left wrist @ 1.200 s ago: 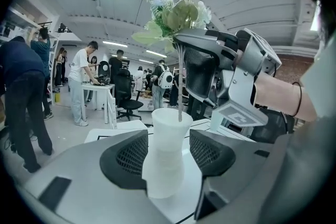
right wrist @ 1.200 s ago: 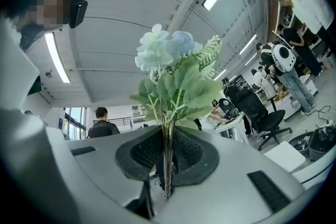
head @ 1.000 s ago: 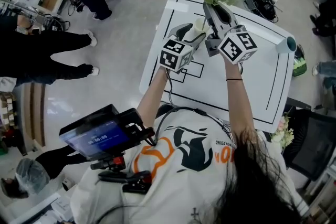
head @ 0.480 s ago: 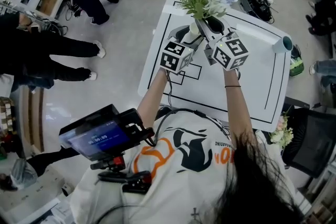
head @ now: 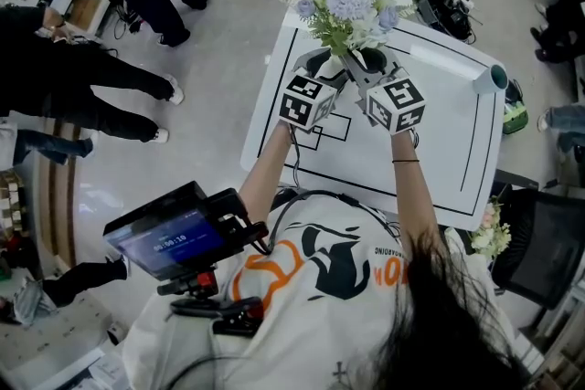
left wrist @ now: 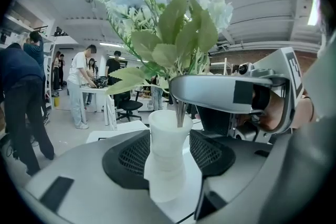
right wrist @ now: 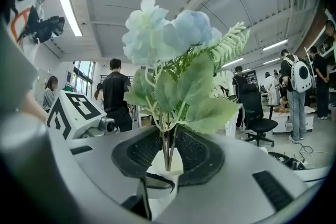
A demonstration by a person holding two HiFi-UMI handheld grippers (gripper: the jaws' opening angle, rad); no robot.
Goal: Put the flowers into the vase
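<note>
A bunch of pale blue and white artificial flowers (head: 345,9) stands with its stems (right wrist: 167,144) down in the mouth of a white vase (left wrist: 168,155). My left gripper (head: 320,61) is shut on the vase's body and holds it upright above the white table (head: 439,132). My right gripper (head: 367,64) is level beside it, right at the vase's rim. Its jaws are opening: the stems pass between the pads (right wrist: 142,152) with a gap on each side. In the right gripper view the vase's mouth (right wrist: 164,164) lies just under the stems.
A rolled sheet (head: 498,76) lies at the table's right edge. Another flower bunch (head: 494,233) sits by a black chair (head: 539,251) at the right. People stand on the floor to the left (head: 110,87). A screen on a mount (head: 178,233) hangs at my left side.
The right gripper has come down and rolled, lowering the flowers beside the left gripper until the stems went into the vase. The left gripper and vase have stayed still.
</note>
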